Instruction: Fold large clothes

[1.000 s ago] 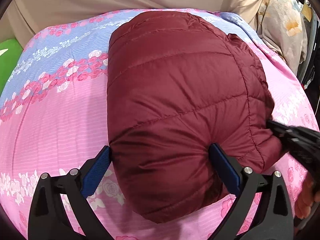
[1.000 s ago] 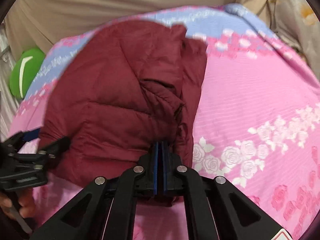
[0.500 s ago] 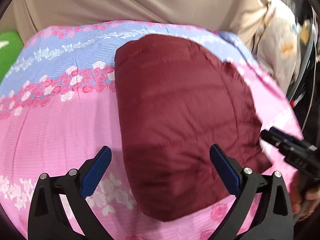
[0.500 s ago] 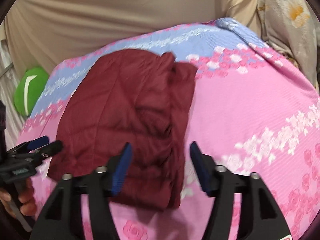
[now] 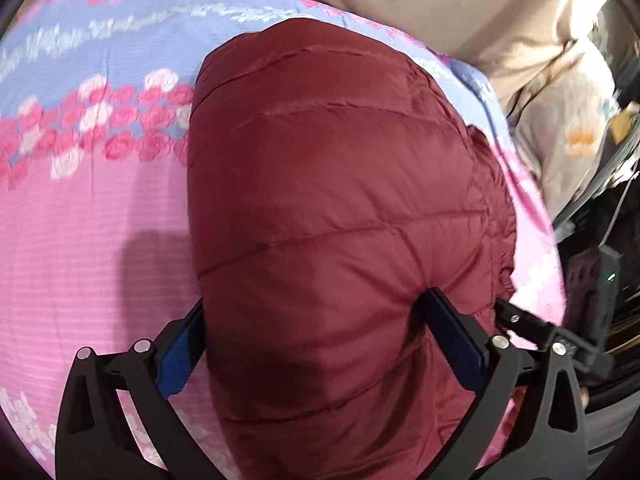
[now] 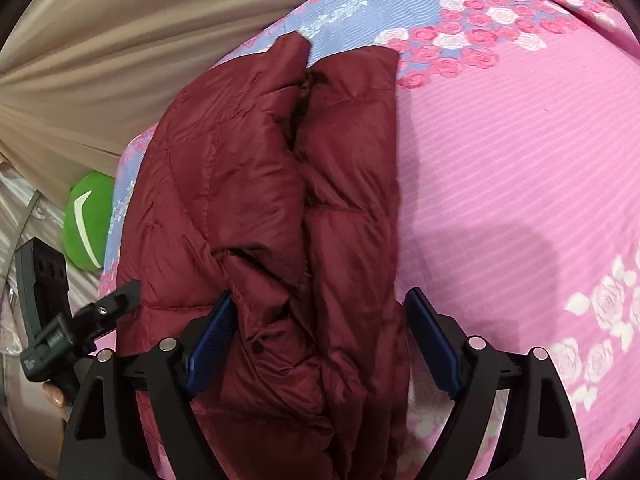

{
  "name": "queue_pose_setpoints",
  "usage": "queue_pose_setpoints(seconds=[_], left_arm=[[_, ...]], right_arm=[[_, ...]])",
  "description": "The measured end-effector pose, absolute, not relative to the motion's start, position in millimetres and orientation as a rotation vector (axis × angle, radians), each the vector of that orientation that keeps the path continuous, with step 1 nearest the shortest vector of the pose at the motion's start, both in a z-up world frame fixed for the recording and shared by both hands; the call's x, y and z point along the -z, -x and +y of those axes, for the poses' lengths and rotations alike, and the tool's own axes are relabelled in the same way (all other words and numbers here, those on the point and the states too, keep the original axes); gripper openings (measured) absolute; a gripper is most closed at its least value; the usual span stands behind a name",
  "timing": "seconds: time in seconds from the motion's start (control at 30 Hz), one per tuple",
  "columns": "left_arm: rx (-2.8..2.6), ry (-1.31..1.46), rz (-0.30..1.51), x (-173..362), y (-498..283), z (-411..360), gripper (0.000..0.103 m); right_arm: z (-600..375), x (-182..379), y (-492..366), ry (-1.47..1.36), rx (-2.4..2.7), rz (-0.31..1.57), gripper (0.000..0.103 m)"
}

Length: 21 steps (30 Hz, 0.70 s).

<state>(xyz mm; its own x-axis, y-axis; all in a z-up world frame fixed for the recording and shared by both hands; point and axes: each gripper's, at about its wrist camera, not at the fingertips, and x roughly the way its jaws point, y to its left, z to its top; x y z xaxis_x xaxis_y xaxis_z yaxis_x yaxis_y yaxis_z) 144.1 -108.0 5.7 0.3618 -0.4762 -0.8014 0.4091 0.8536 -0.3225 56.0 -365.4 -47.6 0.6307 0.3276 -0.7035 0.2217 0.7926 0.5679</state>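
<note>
Folded dark red quilted puffer jacket [image 5: 340,216] on the bed, both tongs straddling its near end.

The jacket lies lengthwise on the pink and blue rose-print bedsheet [image 5: 92,208], its far end reaching the blue band. Left tongs [image 5: 320,340]: jaws spread wide; the left blue pad sits at the jacket's left edge, the right pad presses into the puffy top surface, and the padding bulges up between them; released, not clamped. Right tongs [image 6: 320,332]: jaws have just been opening and stand wide, the jacket's crumpled right-hand layers between the blue pads; whether the pads touch the fabric cannot be told. A green cushion [image 6: 86,220] lies at the far left beside the bed, beneath a beige curtain [image 6: 100,40].
</note>
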Motion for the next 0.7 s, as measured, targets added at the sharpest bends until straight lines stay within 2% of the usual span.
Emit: queue_pose_setpoints(seconds=[0.1, 0.2, 0.27, 0.3, 0.37, 0.43, 0.47, 0.53, 0.7], left_arm=[[0.535, 0.01, 1.029, -9.9, -138.9, -120.3, 0.098], [0.515, -0.047, 0.991, -14.1, -133.1, -128.8, 0.096], [0.506, -0.077, 0.971, -17.5, -131.7, -132.6, 0.089], [0.502, -0.094, 0.958, -20.3, -131.5, -134.6, 0.083], [0.505, -0.118, 0.937, -25.4, -131.0, -136.6, 0.071], [0.519, -0.148, 0.911, -33.7, -125.7, -137.4, 0.055], [0.527, -0.157, 0.899, -38.0, -123.3, -138.6, 0.051], [0.55, -0.166, 0.878, -48.2, -118.7, -141.6, 0.041], [0.598, -0.194, 0.804, -74.9, -99.8, -148.7, 0.032]], right_arm=[[-364.8, 47.4, -62.9, -0.671, -0.074, 0.903, 0.084], [-358.0, 45.2, -69.5, -0.656, -0.085, 0.906, 0.075], [-355.0, 43.9, -71.7, -0.654, -0.095, 0.904, 0.062], [-353.0, 42.0, -72.8, -0.65, -0.103, 0.898, 0.058], [-350.4, 37.7, -72.4, -0.643, -0.099, 0.879, 0.037], [-348.9, 29.0, -68.5, -0.633, -0.098, 0.849, 0.024], [-347.7, 25.2, -66.7, -0.627, -0.1, 0.837, 0.02], [-345.2, 16.6, -62.5, -0.619, -0.094, 0.811, 0.017], [-340.0, -3.2, -47.0, -0.587, -0.072, 0.743, 0.014]])
